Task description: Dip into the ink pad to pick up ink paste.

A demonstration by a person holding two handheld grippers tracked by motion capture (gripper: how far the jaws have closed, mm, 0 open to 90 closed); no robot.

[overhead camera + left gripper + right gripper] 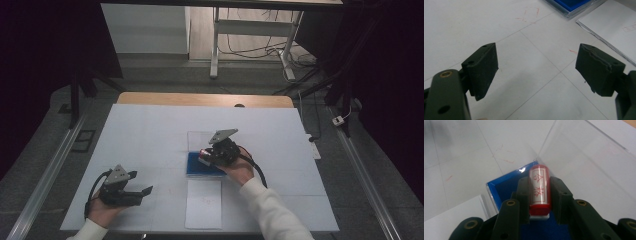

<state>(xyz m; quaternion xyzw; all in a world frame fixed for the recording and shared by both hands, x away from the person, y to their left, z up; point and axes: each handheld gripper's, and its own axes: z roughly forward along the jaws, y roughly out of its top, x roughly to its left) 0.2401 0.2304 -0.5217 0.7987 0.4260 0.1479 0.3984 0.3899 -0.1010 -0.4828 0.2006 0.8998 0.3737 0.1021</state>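
My right gripper (537, 188) is shut on a red stamp (538, 188) with a white label carrying red characters; its top end is red. The stamp hangs over a blue ink pad (504, 192) in a clear case whose lid (584, 170) stands open. From above, the right gripper (207, 156) sits over the blue ink pad (195, 165) at the table's middle. At the near left, my left gripper (142, 192) is open, and in its own view the left gripper (536, 67) holds nothing above the white table.
A white sheet of paper (203, 203) with a faint red mark lies just in front of the ink pad; its corner (614, 25) appears in the left gripper view. White covering (150, 130) spans the table, with a wooden edge (200, 99) at the far side.
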